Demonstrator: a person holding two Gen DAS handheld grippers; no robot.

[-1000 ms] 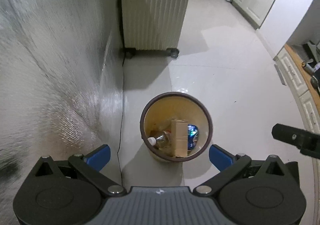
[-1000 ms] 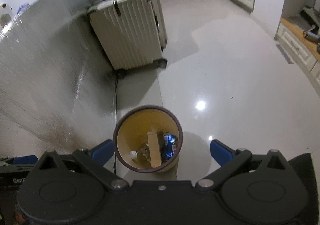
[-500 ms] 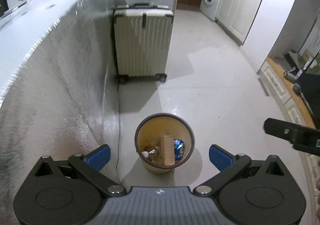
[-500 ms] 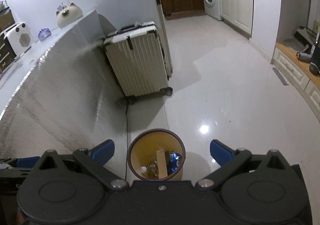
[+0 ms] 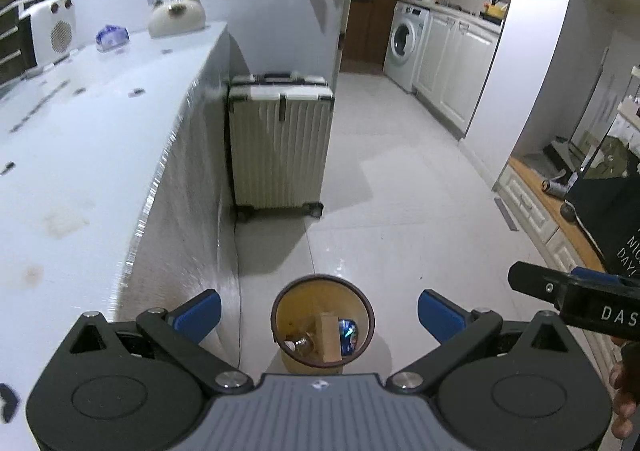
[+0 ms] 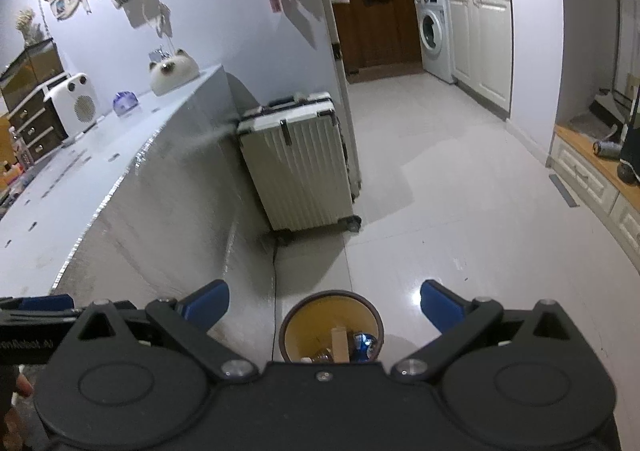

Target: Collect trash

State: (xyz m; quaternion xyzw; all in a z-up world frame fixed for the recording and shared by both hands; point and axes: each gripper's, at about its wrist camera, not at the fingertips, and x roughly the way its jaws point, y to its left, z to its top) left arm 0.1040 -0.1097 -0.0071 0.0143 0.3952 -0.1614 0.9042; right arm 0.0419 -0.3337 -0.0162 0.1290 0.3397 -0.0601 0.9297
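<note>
Left gripper [image 5: 319, 315]: blue-tipped fingers [image 5: 198, 313] spread wide apart, nothing held between. Right gripper [image 6: 325, 305]: fingers [image 6: 442, 307] likewise wide apart, empty. Part of right gripper also poking into left view at 3 o'clock.

Trash bin [image 5: 292, 299], round w/ brown rim and yellow inside, standing on the floor [image 5: 400, 187] at approx 6 o'clock in both views, seen from above, framed between the fingertips but well below them. In right view, bin [image 6: 308, 315] partly cut off by gripper body. Inside bin: clear plastic bottle [image 5: 301, 343] at 9 o'clock side, cardboard piece [image 5: 331, 339] upright in the middle, blue can [image 5: 347, 333] at 3 o'clock side, all touching/crowded together.

Counter [image 5: 80, 155] w/ pale top running along from 9 to 11 o'clock, shiny foil-like side facing the bin; bin just beside its base. Thin cable [image 5: 239, 315] running down along that base. Cream ribbed suitcase [image 5: 280, 147] upright on wheels at 12 o'clock, beyond bin, against counter end. On counter far end: white heater [image 5: 52, 29], small blue object [image 5: 113, 37], cat-shaped figure [image 5: 176, 15]. Washing machine [image 5: 404, 47] at approx 1 o'clock, far back, next to white cabinets [image 5: 452, 75].
</note>
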